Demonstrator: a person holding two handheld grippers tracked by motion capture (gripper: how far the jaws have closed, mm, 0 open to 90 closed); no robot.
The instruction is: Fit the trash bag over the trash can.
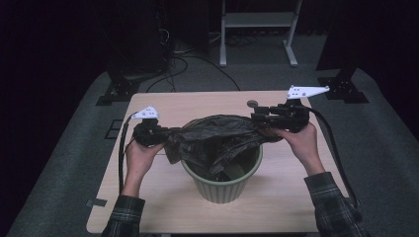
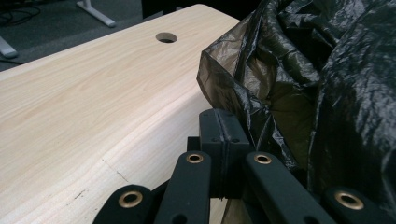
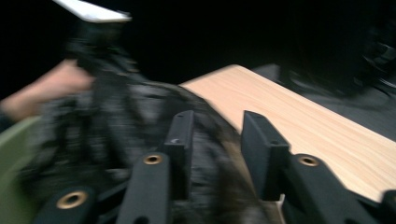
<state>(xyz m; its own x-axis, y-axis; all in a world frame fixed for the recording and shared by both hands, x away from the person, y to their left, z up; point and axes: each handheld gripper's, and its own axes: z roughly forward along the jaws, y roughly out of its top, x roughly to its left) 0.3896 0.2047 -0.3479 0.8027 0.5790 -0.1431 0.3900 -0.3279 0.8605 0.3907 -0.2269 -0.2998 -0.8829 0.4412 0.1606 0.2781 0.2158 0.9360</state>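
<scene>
A crumpled black plastic bag [image 1: 217, 136] is draped over the mouth of a green ribbed bin [image 1: 222, 190] in the middle of the wooden table [image 1: 173, 103]. My left gripper [image 1: 168, 134] is at the bag's left edge. In the left gripper view its jaws [image 2: 223, 135] are pressed together at the edge of the bag [image 2: 336, 84]. My right gripper [image 1: 254, 117] is at the bag's right side. In the blurred right gripper view its jaws [image 3: 217, 130] stand apart with loose bag film [image 3: 116, 126] lying between them, and the bin's rim [image 3: 9, 154] shows at the left.
A round cable hole [image 1: 252, 103] sits in the tabletop just behind the right gripper. Beyond the table are a white desk frame [image 1: 257, 29], floor cables [image 1: 178, 54] and black stand feet [image 1: 118, 89]. Bare tabletop [image 2: 93, 93] lies left of the bag.
</scene>
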